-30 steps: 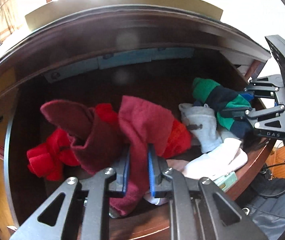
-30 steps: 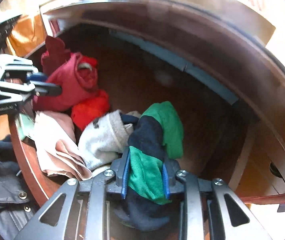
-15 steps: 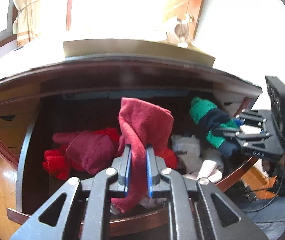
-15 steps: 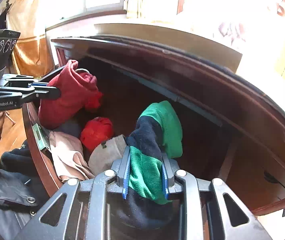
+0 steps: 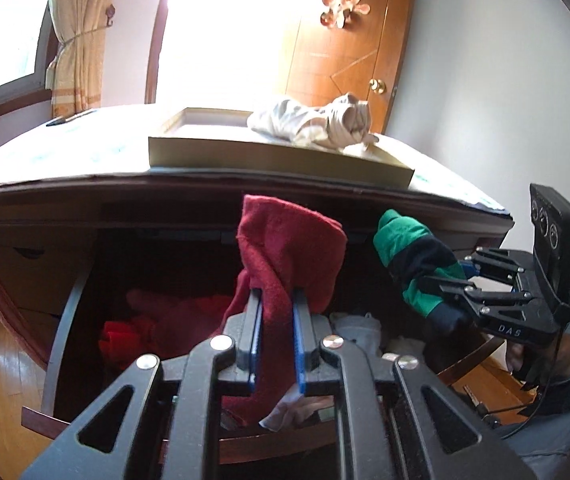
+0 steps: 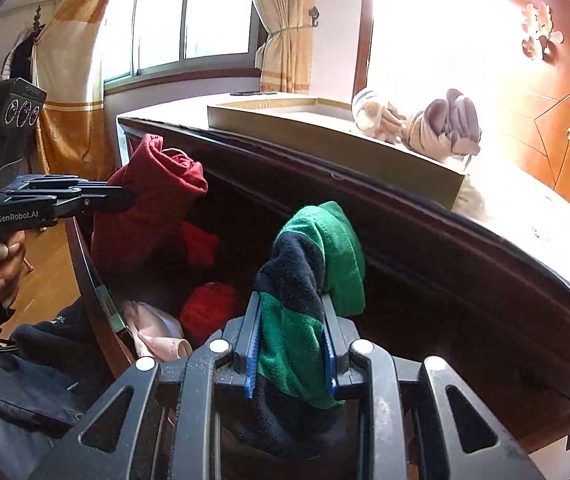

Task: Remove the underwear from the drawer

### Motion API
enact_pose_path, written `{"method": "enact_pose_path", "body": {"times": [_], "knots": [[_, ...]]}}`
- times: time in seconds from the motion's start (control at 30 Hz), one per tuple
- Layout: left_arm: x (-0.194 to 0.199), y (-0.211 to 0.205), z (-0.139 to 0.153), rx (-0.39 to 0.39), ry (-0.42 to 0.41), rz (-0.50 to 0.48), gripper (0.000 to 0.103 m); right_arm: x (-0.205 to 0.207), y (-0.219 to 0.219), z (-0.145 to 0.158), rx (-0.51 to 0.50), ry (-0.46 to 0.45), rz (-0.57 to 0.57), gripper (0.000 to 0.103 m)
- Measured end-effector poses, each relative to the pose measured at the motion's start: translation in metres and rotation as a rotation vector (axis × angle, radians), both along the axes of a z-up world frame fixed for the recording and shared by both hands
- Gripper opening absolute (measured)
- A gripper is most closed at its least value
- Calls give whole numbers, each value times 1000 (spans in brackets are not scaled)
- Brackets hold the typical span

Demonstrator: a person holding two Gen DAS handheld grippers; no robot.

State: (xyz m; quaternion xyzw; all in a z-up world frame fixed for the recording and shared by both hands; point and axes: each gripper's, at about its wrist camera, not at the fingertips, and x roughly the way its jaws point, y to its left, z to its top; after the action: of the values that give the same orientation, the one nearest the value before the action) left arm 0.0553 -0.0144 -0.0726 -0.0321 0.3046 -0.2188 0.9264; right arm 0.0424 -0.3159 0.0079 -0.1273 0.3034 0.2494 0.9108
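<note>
Two tongs are clamping garments, left gripper (image 5: 276, 336) pinching red underwear (image 5: 285, 256), right gripper (image 6: 291, 344) pinching green-navy underwear (image 6: 317, 276), whose dangling tails are risking snagging the drawer (image 5: 61, 320) front.

A tray (image 5: 277, 158) sits on the dresser top (image 5: 65, 152) above the open drawer (image 5: 61, 320).

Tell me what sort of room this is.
Most likely a bedroom at home. A dark wooden dresser has its drawer open on rolled clothes; a tied-back curtain hangs by the window, and there is a panelled wooden door.
</note>
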Motion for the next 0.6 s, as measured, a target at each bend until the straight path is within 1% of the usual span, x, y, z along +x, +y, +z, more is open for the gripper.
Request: {"method": "enact_pose_path", "body": {"times": [0.13, 0.4, 0.6], "knots": [[-3, -1, 7, -18, -28, 3, 11, -9, -2, 4, 18, -38, 7, 27], [-12, 1, 24, -53, -112, 15, 11, -19, 1, 12, 61, -126, 7, 27], [-15, -2, 34, -48, -162, 17, 11, -21, 4, 21, 86, -172, 6, 27]]}}
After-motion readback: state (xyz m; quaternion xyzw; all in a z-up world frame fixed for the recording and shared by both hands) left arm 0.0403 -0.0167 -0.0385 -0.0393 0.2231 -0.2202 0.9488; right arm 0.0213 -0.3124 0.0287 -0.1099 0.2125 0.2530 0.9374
